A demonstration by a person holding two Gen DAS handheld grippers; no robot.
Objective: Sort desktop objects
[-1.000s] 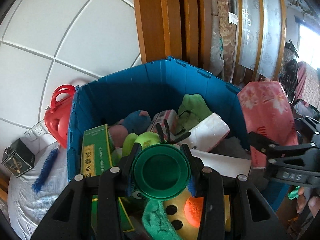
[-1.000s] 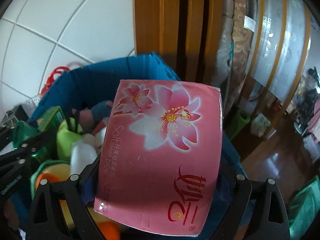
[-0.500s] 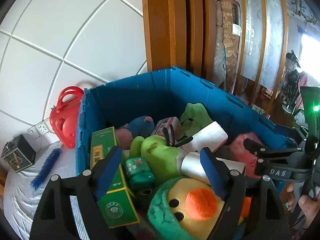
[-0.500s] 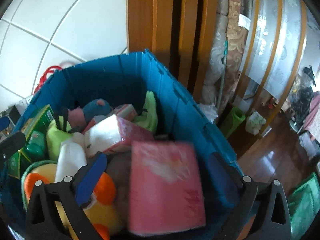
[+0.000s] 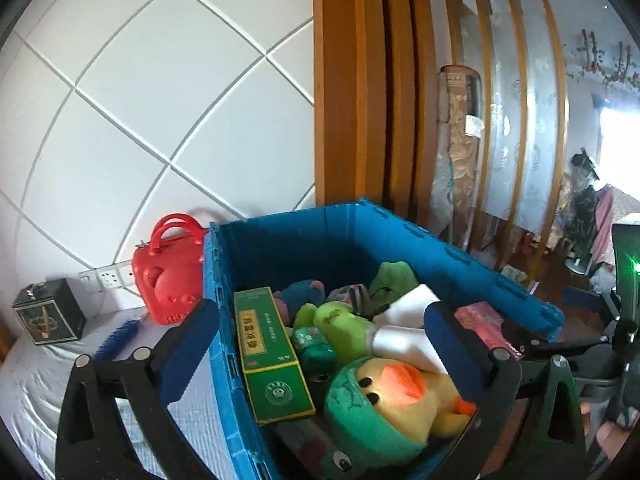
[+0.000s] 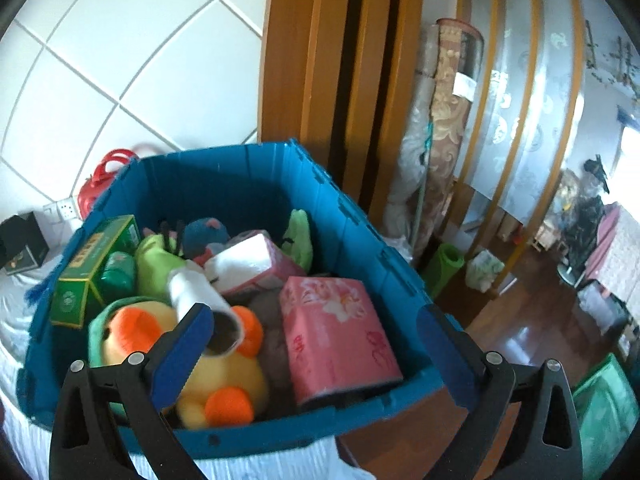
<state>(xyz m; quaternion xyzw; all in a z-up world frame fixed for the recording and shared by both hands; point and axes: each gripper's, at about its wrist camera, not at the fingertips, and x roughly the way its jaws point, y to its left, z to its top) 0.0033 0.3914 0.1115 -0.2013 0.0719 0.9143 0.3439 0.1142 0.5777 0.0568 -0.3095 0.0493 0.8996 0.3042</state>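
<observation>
**A:** So what's the setup? Blue plastic crate sitting on a white wrinkly cloth, white tiled wall behind, wooden door frame to the right?

**B:** Yep. Crate's stuffed: pink tissue pack at the near right, yellow plush duck in a green hood, long green box along the left wall, small green jar beside it.

**A:** Grippers?

**B:** Left gripper just finished spreading wide, nothing between its fingers. Right gripper is spread wide too, empty.

**A:** Any view differences?

**B:** Left cam shows a red bag and dark box clearly; right cam shows the wood floor.
</observation>
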